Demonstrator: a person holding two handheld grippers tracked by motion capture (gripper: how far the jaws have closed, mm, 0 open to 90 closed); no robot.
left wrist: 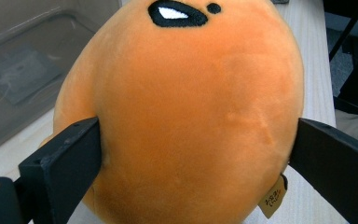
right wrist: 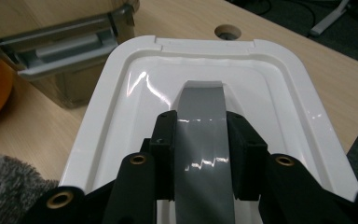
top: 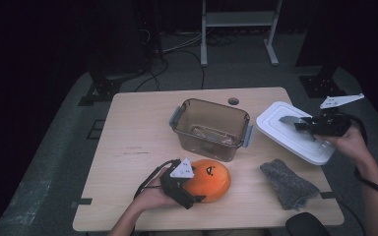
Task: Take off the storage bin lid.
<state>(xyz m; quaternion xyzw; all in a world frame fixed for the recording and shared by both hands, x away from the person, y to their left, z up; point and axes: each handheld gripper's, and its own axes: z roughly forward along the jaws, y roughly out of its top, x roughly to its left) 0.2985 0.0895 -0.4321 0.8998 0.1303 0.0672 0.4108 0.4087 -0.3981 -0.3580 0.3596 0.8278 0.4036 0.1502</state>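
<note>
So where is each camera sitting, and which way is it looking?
High view: above the person's side, looking forward and down at the table; both forearms and hands enter from below.
Left gripper view: rides the left gripper, facing the orange plush; its two black jaws show.
Right gripper view: rides the right gripper, facing the white lid; its jaws clamp the grey handle.
Shared: the clear box appears in all three.
</note>
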